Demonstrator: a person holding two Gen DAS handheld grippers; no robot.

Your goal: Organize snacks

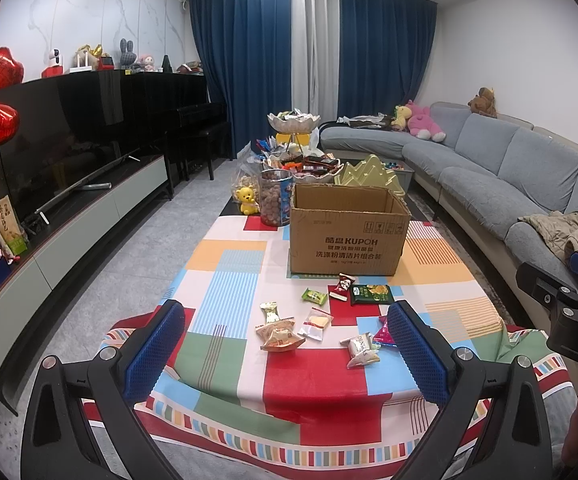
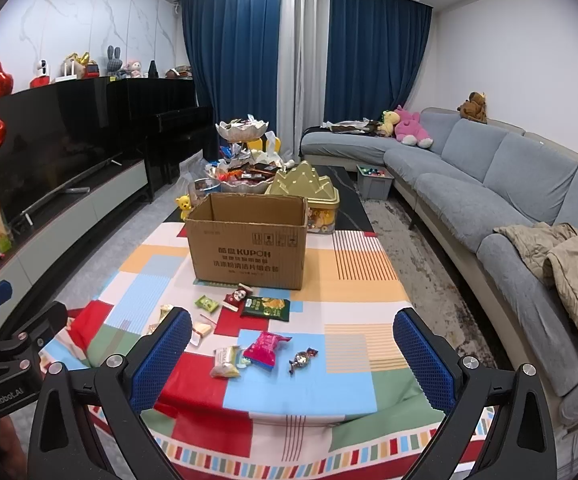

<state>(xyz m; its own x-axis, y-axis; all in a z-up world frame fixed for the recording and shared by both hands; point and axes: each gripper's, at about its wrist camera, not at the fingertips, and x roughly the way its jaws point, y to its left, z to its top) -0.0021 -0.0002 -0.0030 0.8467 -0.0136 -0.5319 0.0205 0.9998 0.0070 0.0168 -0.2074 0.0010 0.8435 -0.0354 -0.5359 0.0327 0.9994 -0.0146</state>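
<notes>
Both claws sat nearest the lenses, each spread wide with nothing between its blue pads: the left gripper (image 1: 285,344) hung over the near edge of the table, and the right gripper (image 2: 293,348) did the same a little further right, its black body showing at the right rim of the left view.

Under them lay the patchwork tablecloth (image 1: 313,384), its striped border falling over the near edge. Past the middle of the cloth stood the cardboard box (image 1: 347,230), open at the top, its printed long side facing the cameras and its long axis running left to right.

The snacks lay loose on the cloth between the box and the claws. The dark green chip packet (image 1: 371,294) lay flat just in front of the box, long axis across the table, with a red-and-white wrapper (image 1: 342,286) touching its left end and a small green packet (image 1: 314,296) just left of that. Nearer, the pink packet (image 2: 267,349) pointed its long axis away and to the right. Beside it the white pillow pack (image 2: 227,362) pointed toward the box. A tan biscuit pack (image 1: 280,336) lay across the left side, and a clear-wrapped cake (image 1: 316,323) angled beside it. Smallest was the twisted candy (image 2: 302,359), apart to the right, its ends pointing near-left and far-right
</notes>
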